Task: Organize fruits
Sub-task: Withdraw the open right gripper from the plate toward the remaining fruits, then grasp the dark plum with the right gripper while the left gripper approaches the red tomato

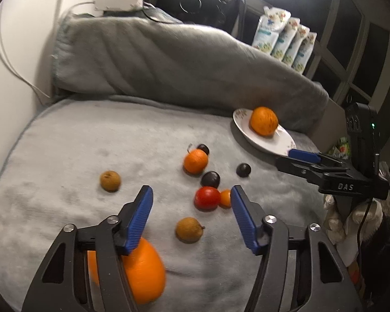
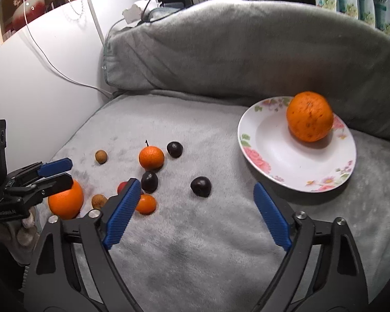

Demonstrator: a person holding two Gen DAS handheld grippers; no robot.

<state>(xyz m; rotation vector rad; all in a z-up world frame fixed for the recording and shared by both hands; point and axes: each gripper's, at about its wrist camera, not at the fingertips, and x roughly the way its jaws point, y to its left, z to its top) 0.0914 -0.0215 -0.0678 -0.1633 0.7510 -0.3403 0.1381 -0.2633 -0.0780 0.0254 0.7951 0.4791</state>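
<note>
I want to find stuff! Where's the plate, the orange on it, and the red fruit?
plate (image 2: 278, 153): right wrist view, bare white middle.
orange on it (image 2: 309, 119): right wrist view, peel's centre.
red fruit (image 1: 207, 197): left wrist view, its top.

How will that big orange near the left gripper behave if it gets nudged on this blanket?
The big orange is round, so it would probably roll, though the plush grey blanket should slow it. Its firm-looking, dimpled peel likely grips well against the ribbed fingers.
</note>
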